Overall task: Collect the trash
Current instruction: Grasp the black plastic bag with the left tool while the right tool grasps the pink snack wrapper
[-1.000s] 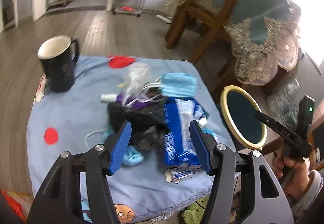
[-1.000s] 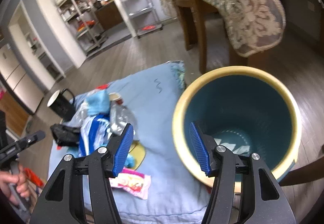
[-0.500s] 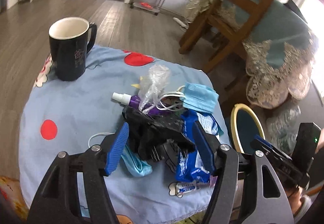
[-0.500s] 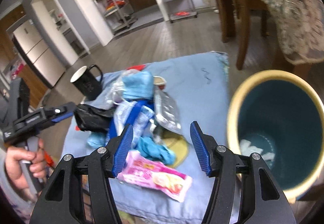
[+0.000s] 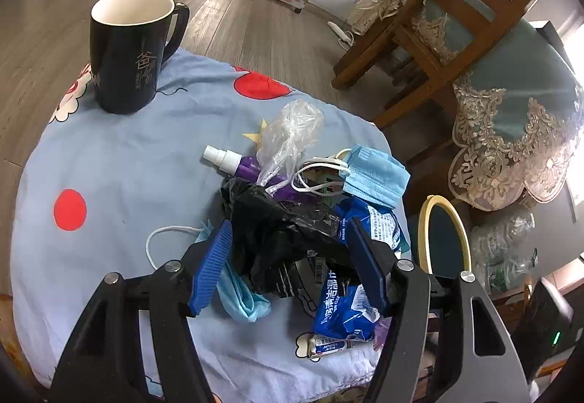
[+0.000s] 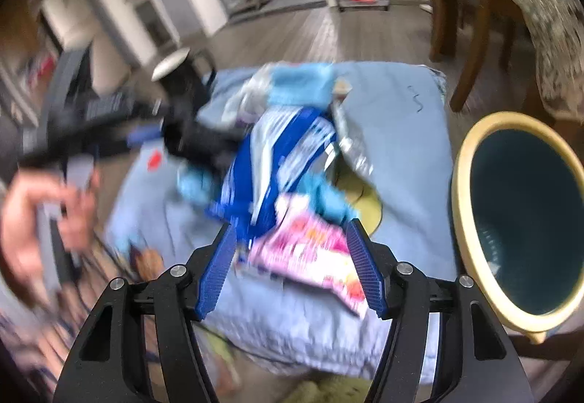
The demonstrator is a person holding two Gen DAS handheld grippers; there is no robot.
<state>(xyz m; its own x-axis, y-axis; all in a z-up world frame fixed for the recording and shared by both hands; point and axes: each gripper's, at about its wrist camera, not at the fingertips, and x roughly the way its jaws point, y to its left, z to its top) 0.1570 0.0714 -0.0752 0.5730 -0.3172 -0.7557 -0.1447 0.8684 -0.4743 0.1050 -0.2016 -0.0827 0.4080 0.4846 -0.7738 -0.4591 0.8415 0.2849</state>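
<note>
black bag, crumpled, lower centre of left view, lying between the spread pads of left gripper; no pad contact visible. blue pack just right of it, long axis running up-down in frame, partly behind the right pad. pink wrapper at lower centre of right view, framed by right gripper, jaws opening, nothing pinched; long axis slanting toward lower right; view blurred. judged: each gripper nearest its own piece, left to bag, right to wrapper. bin at right edge of right view, mouth open, well right of the pile; seen also at right of left view. around the bag: masks, clear bag, spray bottle above; mask loops tangled among them, likely to drag along. mug upright at upper left, apart from the pile, not trash. cloth beneath all.
</note>
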